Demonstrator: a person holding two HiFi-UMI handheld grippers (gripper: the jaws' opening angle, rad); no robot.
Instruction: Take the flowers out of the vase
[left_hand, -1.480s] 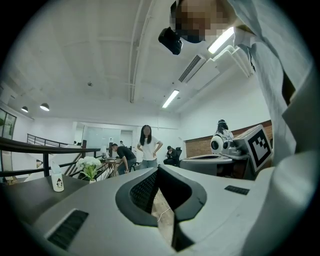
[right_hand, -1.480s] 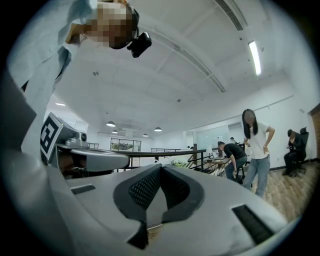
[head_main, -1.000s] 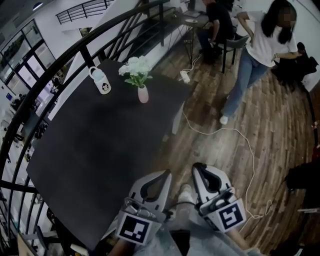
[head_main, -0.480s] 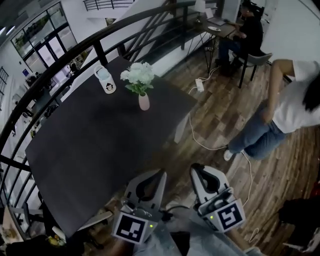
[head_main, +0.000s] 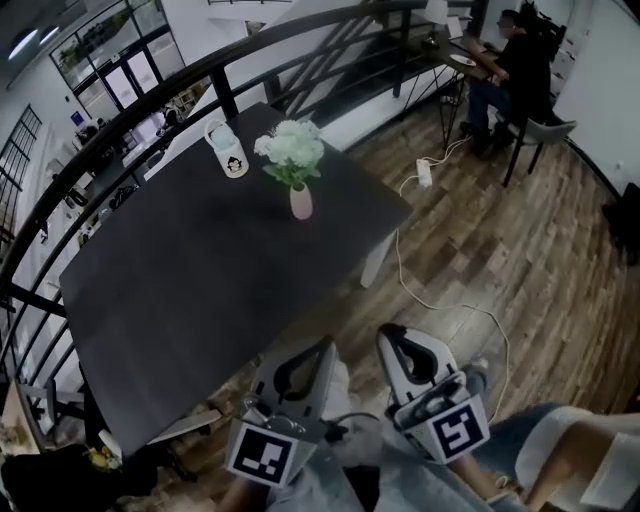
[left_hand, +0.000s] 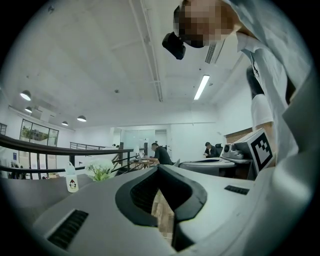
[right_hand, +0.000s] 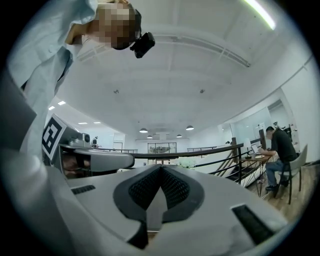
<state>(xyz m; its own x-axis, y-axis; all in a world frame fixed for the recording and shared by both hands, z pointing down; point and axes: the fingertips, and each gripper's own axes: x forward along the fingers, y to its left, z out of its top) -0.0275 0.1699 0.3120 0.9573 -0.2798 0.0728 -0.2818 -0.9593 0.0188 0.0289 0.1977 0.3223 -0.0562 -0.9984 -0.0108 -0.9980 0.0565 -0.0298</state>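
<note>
White flowers (head_main: 292, 150) stand in a small pink vase (head_main: 300, 203) near the far edge of the dark table (head_main: 200, 280). Both grippers hang low in the head view, off the table's near corner and far from the vase. My left gripper (head_main: 322, 346) is shut and holds nothing. My right gripper (head_main: 390, 335) is shut too and also holds nothing. In the left gripper view the flowers (left_hand: 100, 170) show small at the left, beyond the shut gripper (left_hand: 160, 168). In the right gripper view the flowers (right_hand: 187, 163) peek just above the shut gripper (right_hand: 161, 168).
A white bottle with a penguin print (head_main: 229, 152) lies behind the vase. A black railing (head_main: 130, 110) curves round the table's far side. A white cable (head_main: 450, 305) and power strip (head_main: 423, 172) lie on the wooden floor. One person sits at a desk (head_main: 520, 60); another stands at bottom right (head_main: 560, 450).
The head view has swung, so table, vase and bottle sit further right and a little lower. The walking person has gone from upper right to the bottom right corner. Both grippers stay shut.
</note>
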